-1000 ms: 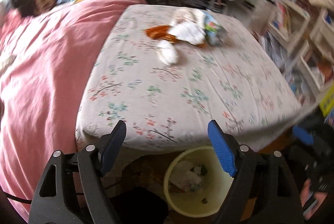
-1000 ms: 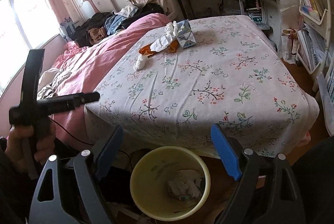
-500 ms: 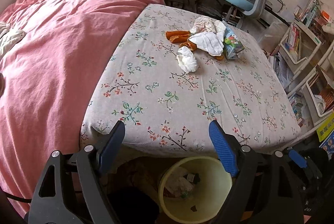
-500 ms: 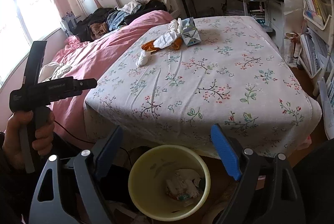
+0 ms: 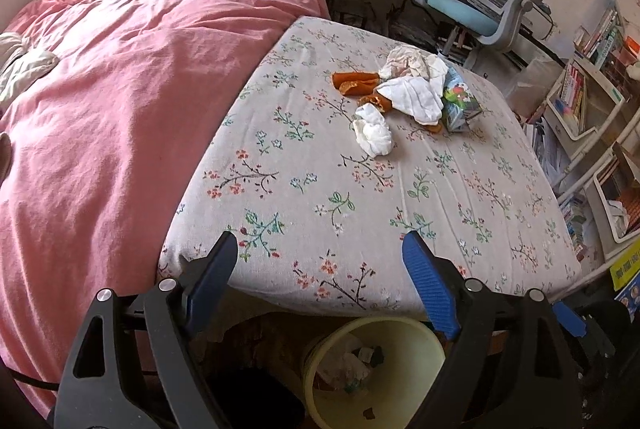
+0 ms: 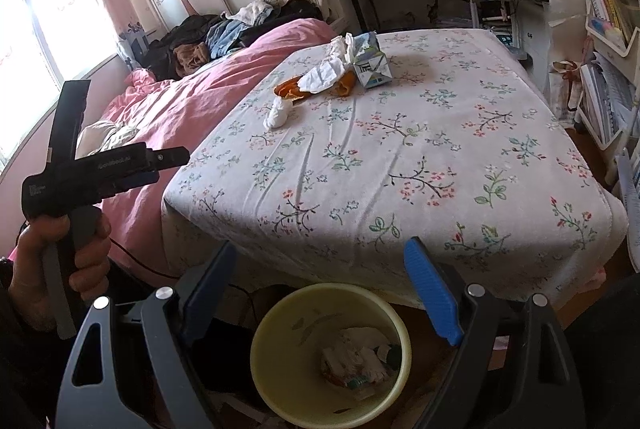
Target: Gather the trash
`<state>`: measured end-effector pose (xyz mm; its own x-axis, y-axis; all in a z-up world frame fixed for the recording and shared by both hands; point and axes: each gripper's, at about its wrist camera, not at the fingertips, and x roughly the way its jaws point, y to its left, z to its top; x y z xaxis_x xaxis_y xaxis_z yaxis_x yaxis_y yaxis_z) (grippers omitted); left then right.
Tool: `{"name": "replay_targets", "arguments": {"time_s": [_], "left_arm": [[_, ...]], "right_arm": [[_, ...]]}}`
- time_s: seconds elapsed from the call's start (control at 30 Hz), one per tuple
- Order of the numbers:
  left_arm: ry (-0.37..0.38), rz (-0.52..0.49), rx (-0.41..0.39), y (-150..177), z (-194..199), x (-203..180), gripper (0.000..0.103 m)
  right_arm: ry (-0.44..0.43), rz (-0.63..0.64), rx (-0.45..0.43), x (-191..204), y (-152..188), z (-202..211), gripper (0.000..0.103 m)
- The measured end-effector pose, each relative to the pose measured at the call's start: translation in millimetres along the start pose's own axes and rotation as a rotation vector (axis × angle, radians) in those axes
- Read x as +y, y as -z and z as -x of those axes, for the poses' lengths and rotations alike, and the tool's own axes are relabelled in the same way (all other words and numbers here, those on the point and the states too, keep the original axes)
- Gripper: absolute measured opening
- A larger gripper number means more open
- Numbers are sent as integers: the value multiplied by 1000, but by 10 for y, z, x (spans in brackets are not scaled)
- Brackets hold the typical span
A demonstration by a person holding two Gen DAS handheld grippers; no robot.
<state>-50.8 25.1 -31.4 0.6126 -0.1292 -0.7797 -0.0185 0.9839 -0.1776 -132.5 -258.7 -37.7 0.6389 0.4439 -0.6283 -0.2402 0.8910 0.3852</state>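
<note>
While trash sits mid-sheet, near edge bare — bin below.

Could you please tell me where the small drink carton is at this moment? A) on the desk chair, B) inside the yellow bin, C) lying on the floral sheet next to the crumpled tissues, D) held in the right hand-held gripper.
C: the drink carton lies on the floral sheet beside the crumpled tissues, far from the yellow bin at the foot of the bed.
</note>
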Motion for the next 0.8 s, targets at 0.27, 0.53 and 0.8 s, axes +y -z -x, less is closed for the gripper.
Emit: {"name": "replay_targets", "arguments": {"time_s": [0.27,0.53,0.8], "left_arm": [[-22,-9,-28,-66,-35,-44,81],[-38,-31,-28,-71,-67,-95,81],[-44,-47,-22,-71,-101,-147,82]], "right_arm": [[-15,3,5,19,-5,-81,82],[-30,-2,5,40,-19,-114,82],[-35,-13,10,13,-37,-123,82]]}}
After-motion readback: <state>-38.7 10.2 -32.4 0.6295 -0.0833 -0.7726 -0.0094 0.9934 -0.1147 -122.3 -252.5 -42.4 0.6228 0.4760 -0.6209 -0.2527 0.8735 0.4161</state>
